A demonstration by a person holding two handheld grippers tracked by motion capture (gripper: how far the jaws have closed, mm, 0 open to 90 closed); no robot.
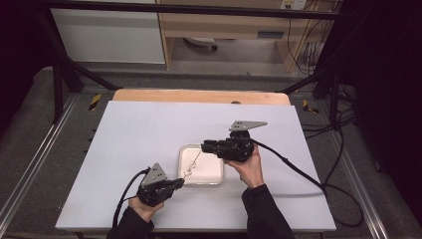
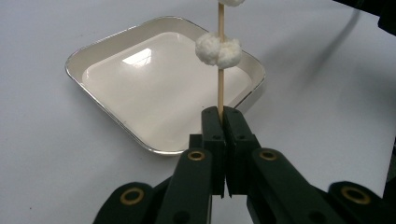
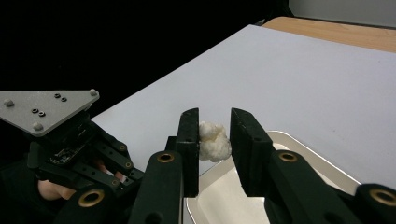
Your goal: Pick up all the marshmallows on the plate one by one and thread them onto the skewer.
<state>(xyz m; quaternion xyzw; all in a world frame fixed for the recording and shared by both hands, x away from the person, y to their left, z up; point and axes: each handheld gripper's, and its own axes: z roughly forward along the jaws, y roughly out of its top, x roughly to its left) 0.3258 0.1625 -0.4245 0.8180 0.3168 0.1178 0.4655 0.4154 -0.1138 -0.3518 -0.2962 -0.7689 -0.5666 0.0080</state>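
White table, white tray at centre. Left gripper clamps wooden skewer over tray, white lumps threaded on it. Right gripper pinches white piece above tray.

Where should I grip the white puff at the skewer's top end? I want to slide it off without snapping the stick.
Grip the white puff across its soft sides, one pad each side, as the right gripper does now, coming from the skewer's free end. The left gripper clamps the bare lower end, so pull along the stick, over the tray.
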